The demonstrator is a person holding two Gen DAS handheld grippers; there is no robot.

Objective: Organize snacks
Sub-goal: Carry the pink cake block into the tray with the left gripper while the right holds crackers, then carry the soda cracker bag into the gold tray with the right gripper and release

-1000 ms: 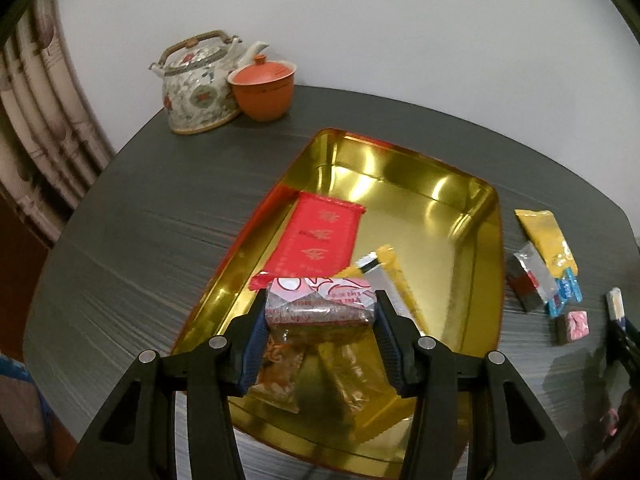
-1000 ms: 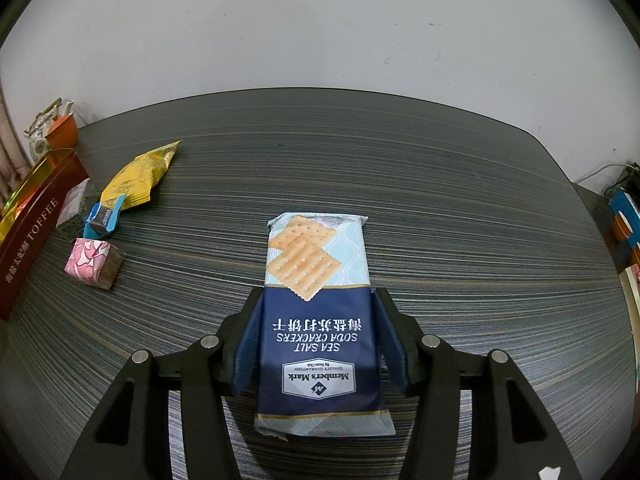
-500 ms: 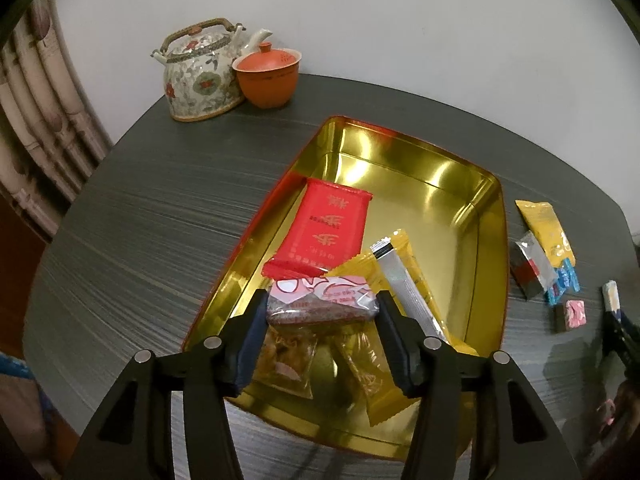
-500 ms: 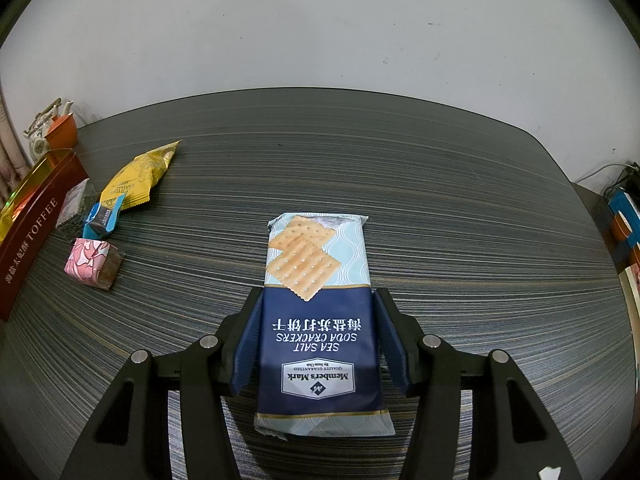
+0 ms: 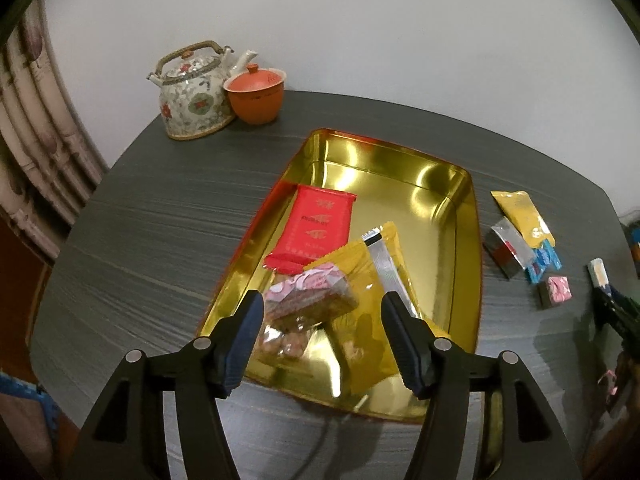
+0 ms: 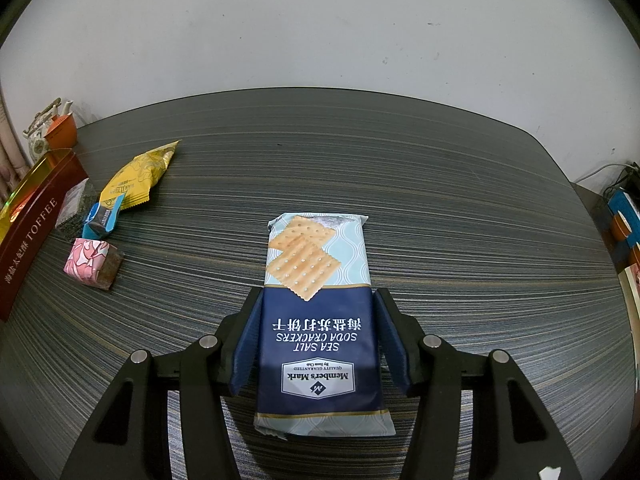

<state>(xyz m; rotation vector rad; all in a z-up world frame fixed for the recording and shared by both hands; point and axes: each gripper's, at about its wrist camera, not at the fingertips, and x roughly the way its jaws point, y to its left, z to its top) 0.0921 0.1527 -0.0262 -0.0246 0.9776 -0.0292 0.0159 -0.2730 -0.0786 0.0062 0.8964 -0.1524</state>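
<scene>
A gold tin tray (image 5: 440, 184) holds a red packet (image 5: 316, 228), a yellow packet (image 5: 360, 264) and a silver stick (image 5: 384, 268). My left gripper (image 5: 322, 300) hovers over the tray's near end and its jaws are opening. The pink-topped clear snack pack (image 5: 308, 300) lies tilted between them on the tray, free of the right pad. In the right wrist view my right gripper (image 6: 319, 295) is shut on a blue sea salt soda cracker pack (image 6: 318, 280), its pads pressing both long sides just above the dark table.
Loose snacks lie between tray and crackers: a yellow packet (image 6: 134, 178), a blue candy (image 6: 102, 216), a pink-wrapped cube (image 6: 90, 262) and a silver-red packet (image 5: 506, 248). A patterned teapot (image 5: 196, 92) and an orange lidded cup (image 5: 256, 94) stand at the table's far left corner.
My left jaws have spread and let go of the pink-topped pack, which has tipped down into the tray. The left gripper has drawn back a little. The right gripper has not moved.
</scene>
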